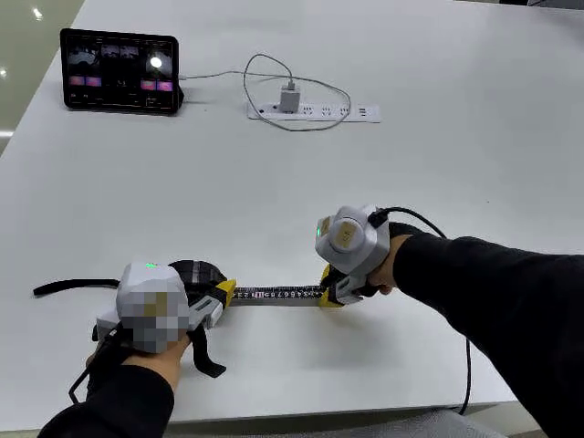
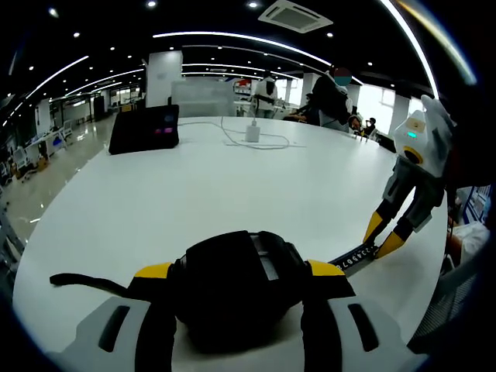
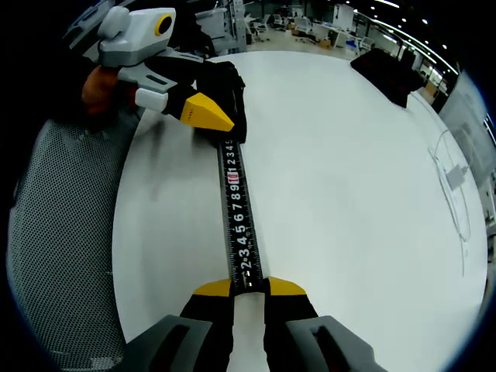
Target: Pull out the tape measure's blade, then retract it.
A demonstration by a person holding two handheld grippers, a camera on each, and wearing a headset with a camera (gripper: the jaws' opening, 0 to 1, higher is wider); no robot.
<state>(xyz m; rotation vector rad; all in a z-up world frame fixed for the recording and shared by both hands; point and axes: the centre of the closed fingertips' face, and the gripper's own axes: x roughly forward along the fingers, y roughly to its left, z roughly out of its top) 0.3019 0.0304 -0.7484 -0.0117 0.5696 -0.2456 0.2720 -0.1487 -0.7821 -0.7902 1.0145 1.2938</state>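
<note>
While drawing out the narrow dark steel blade with white numerals point(image 3: 236, 217), treat the pull as one straight line along the white tabletop point(image 1: 411, 164). Judged early in the extension, with only a short run of numerals bared between housing and tip.

Hold the rounded black plastic tape-measure case point(image 2: 240, 302) flat on the tabletop, near the front edge on the left. Do this with the left gripper point(image 2: 240, 270) pressed in on both flanks of the case, as now. Pinch the blade's free end no looser than at present in the right gripper point(image 3: 248, 288), clamped on the tip with the numerals running straight out ahead.

Carry the right gripper away from the case along the blade's own axis, low and level, without rolling the wrist. Otherwise likely to kink the blade or lose the pinch. Take the spring's tug through the left grip rather than letting the case skid toward the pull.

Mind the black fabric strap point(image 1: 73, 286) trailing from the case off to the left. Harmless there, though best kept out from under the jaws.

For the return, walk the right gripper back toward the case slowly instead of letting go, to spare the tip a hard snap.

Room enough on the right for a longer draw. Black tablet point(image 1: 119, 71) and white power strip point(image 1: 315, 111) well apart at the far side.
</note>
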